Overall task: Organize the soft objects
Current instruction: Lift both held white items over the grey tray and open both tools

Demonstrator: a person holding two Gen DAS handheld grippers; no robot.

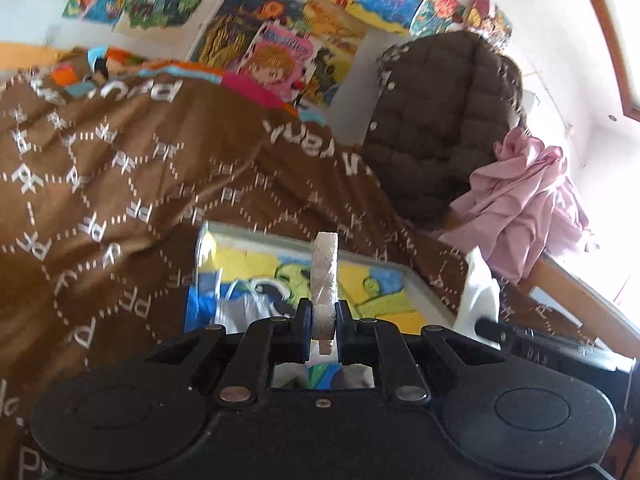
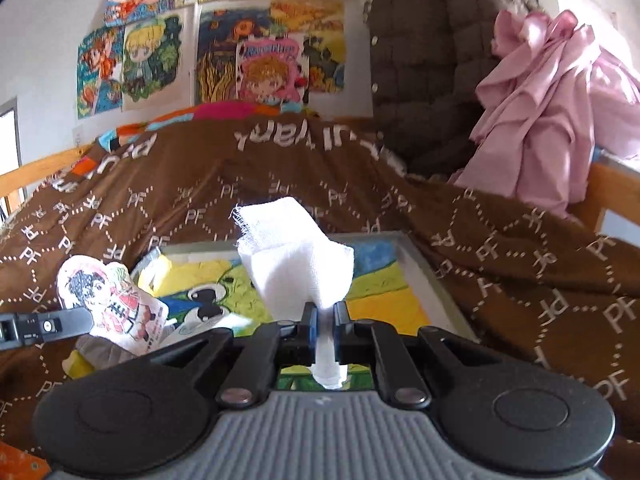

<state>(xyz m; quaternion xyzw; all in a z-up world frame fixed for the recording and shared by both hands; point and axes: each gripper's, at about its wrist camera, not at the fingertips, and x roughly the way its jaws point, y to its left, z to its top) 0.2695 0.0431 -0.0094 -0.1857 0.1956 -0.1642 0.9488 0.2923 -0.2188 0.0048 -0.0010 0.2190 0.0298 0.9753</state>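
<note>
My left gripper is shut on a flat cartoon-printed soft piece, seen edge-on in the left wrist view and face-on at the left of the right wrist view. My right gripper is shut on a white gauze cloth that stands up from the jaws; it also shows at the right of the left wrist view. Both are held above a colourful pictured board lying on the brown blanket.
A brown quilted jacket and a pink garment hang at the right over a wooden bed rail. Colourful cartoon pictures cover the wall behind. A bright pillow edge shows at the blanket's far side.
</note>
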